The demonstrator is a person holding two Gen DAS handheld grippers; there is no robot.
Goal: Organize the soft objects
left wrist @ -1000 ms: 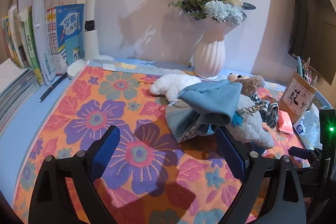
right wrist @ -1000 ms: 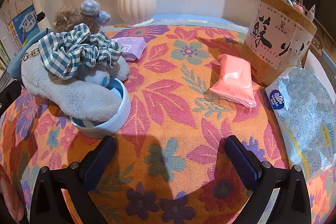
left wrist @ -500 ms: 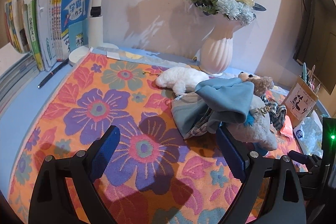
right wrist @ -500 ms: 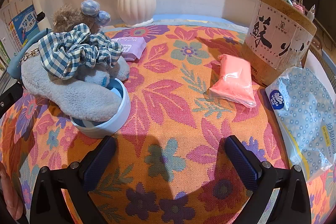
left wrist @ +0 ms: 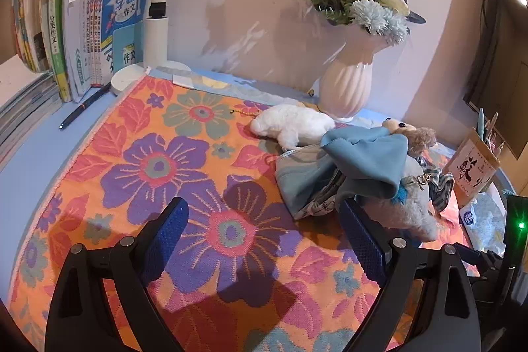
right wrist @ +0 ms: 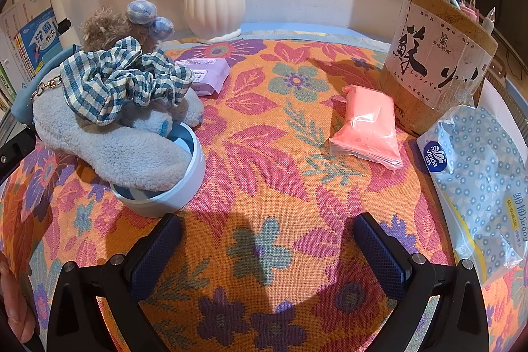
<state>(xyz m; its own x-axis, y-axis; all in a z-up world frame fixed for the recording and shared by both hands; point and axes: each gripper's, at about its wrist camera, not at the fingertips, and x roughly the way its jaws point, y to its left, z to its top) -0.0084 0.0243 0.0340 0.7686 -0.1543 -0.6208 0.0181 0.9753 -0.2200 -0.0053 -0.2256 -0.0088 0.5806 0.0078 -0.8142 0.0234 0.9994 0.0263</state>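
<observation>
A pile of soft things lies on the floral cloth (left wrist: 158, 167). In the left wrist view it holds a white plush (left wrist: 293, 126), a blue cloth (left wrist: 369, 160), a grey plush (left wrist: 406, 213) and a brown plush (left wrist: 415, 134). My left gripper (left wrist: 264, 233) is open and empty, just in front and left of the pile. In the right wrist view the grey plush (right wrist: 109, 147) rests over a pale blue round container (right wrist: 165, 193), with a blue checked scrunchie (right wrist: 122, 78) on top. My right gripper (right wrist: 267, 249) is open and empty, to the right of the container.
A white vase (left wrist: 346, 88) with flowers stands behind the pile. Books (left wrist: 82, 28) and a pen (left wrist: 84, 106) are at the left. A pen holder (right wrist: 439, 65), a pink packet (right wrist: 369, 127), a tissue pack (right wrist: 481, 183) and a purple packet (right wrist: 204, 75) lie at the right.
The left gripper has drawn back and to the left, so the pile sits further right and smaller in its view. The right gripper has not moved.
</observation>
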